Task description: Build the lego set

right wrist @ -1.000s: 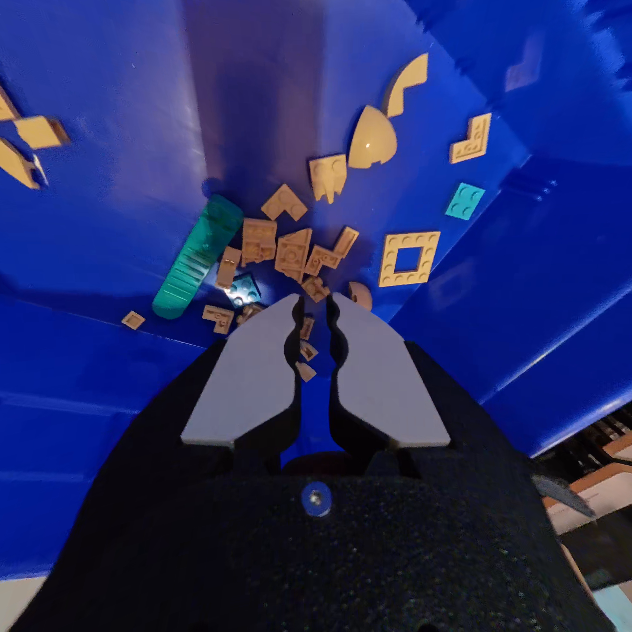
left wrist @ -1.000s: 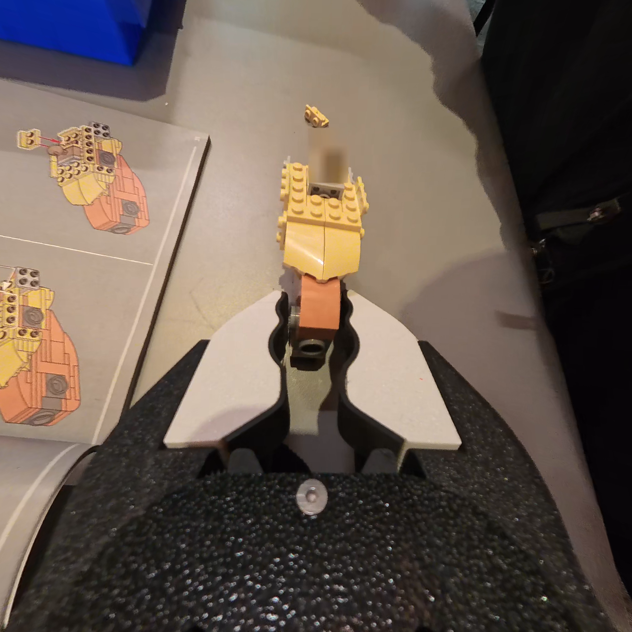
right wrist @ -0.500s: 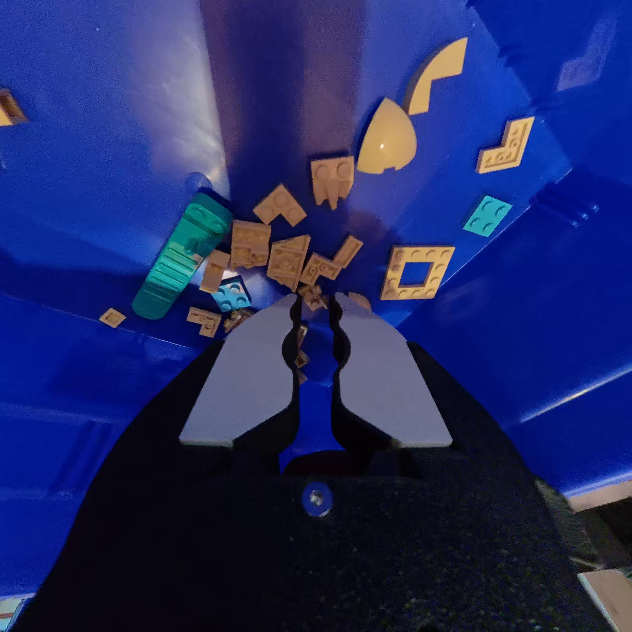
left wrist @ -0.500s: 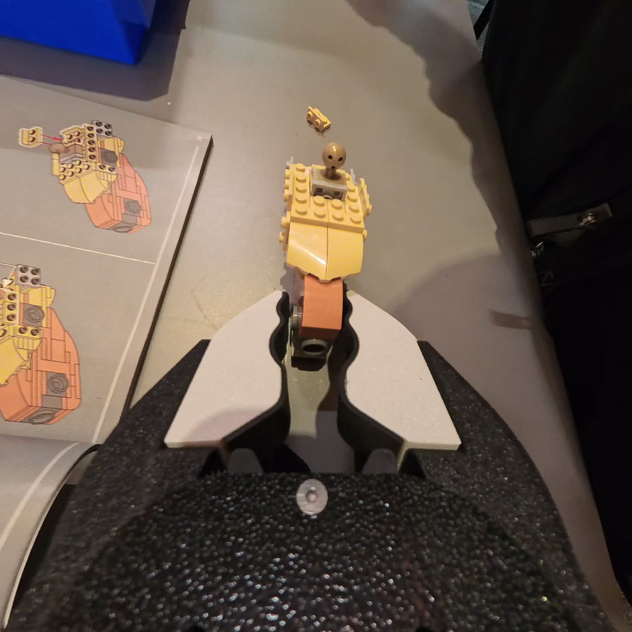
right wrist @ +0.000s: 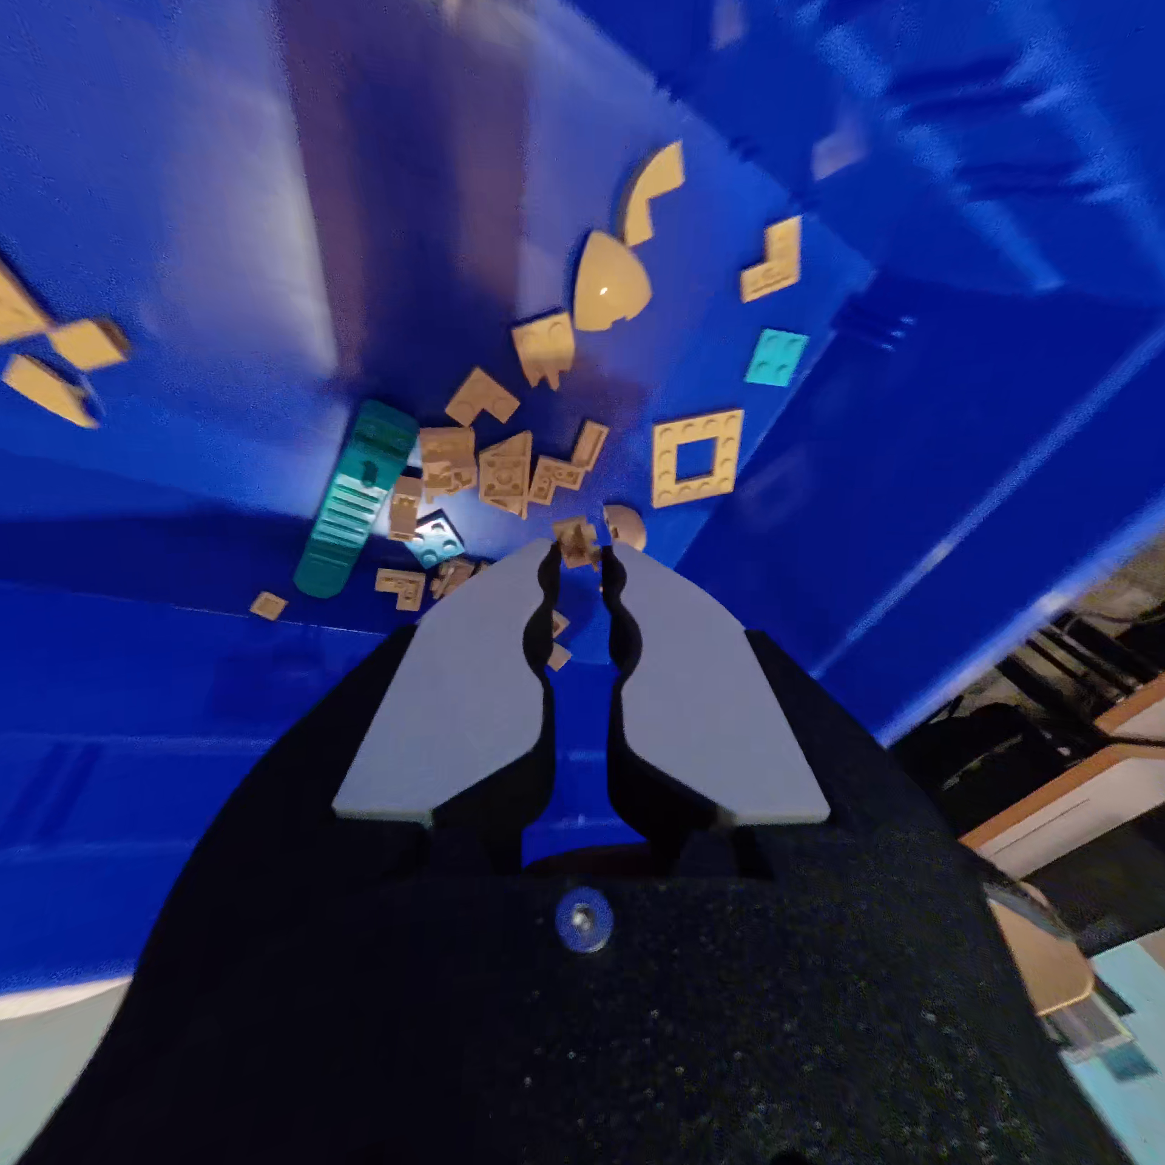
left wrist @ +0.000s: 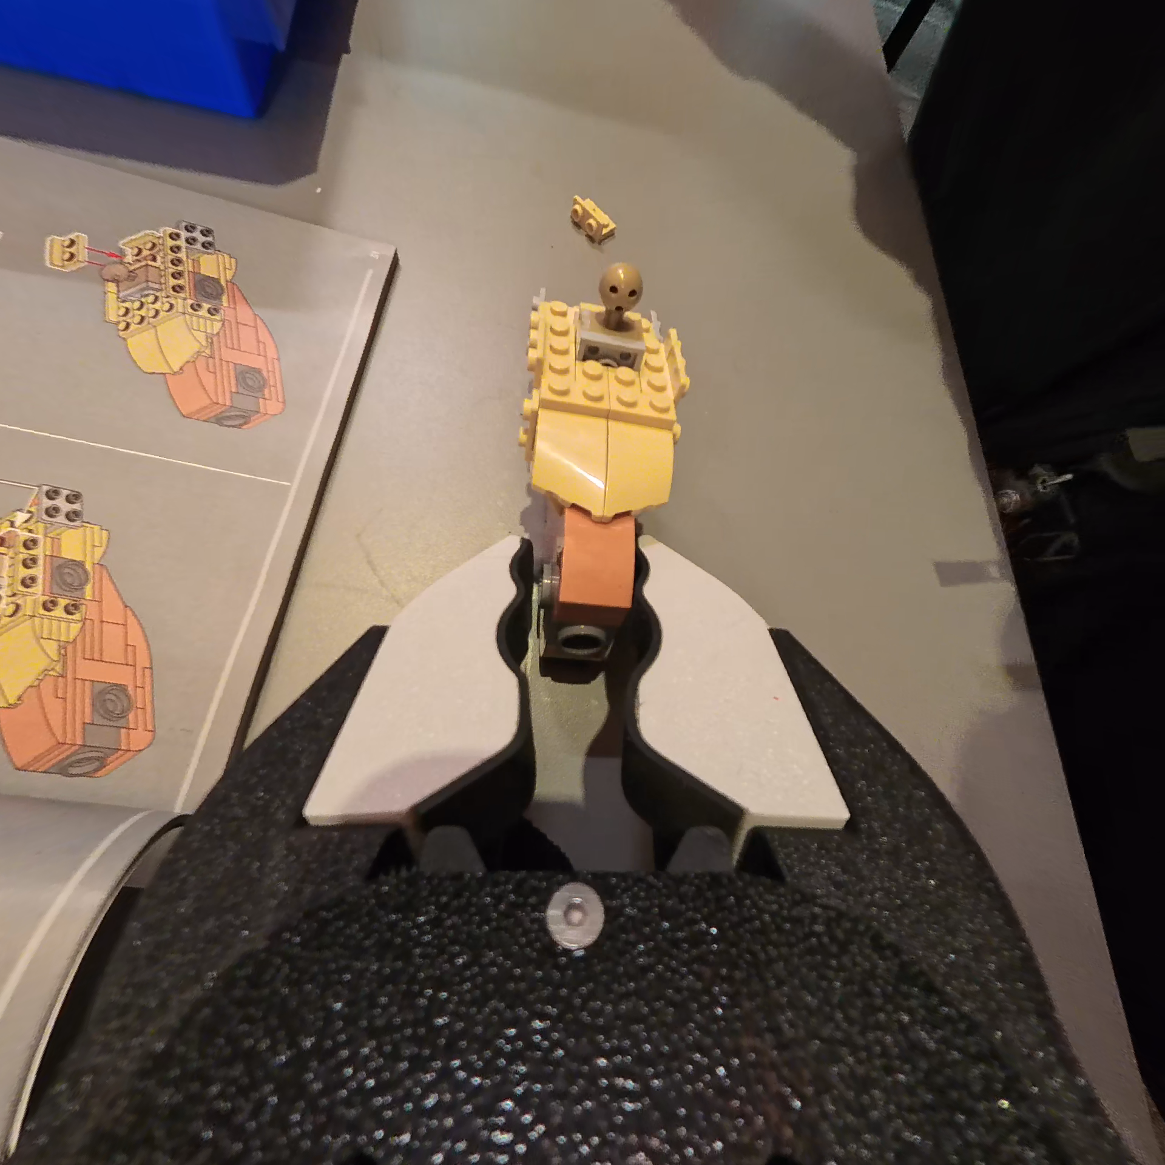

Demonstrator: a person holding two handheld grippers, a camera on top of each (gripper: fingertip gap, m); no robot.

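In the left wrist view, my left gripper (left wrist: 583, 555) is shut on the orange-brown end (left wrist: 596, 567) of the part-built lego model (left wrist: 605, 435), which has a yellow studded body. A tan ball-headed piece (left wrist: 621, 284) stands on the model's far end. The model rests just above the grey table (left wrist: 788, 378). In the right wrist view, my right gripper (right wrist: 577, 550) is inside the blue bin (right wrist: 189, 189). Its fingertips are shut on a small tan lego piece (right wrist: 575, 537), above the pile of loose tan pieces (right wrist: 504, 473).
An open instruction booklet (left wrist: 189, 504) lies to the left of the model. A small loose tan piece (left wrist: 592, 217) lies on the table beyond it. The bin holds a teal brick separator (right wrist: 356, 498), a tan square frame plate (right wrist: 693, 457), a tan dome (right wrist: 608, 290) and teal plates (right wrist: 775, 356). The left gripper's tips are roughly 40 cm from the right gripper's.
My right gripper opened a little, then shut on the small tan piece and drew back from the bin floor. My left gripper kept its hold on the model and hardly moved.
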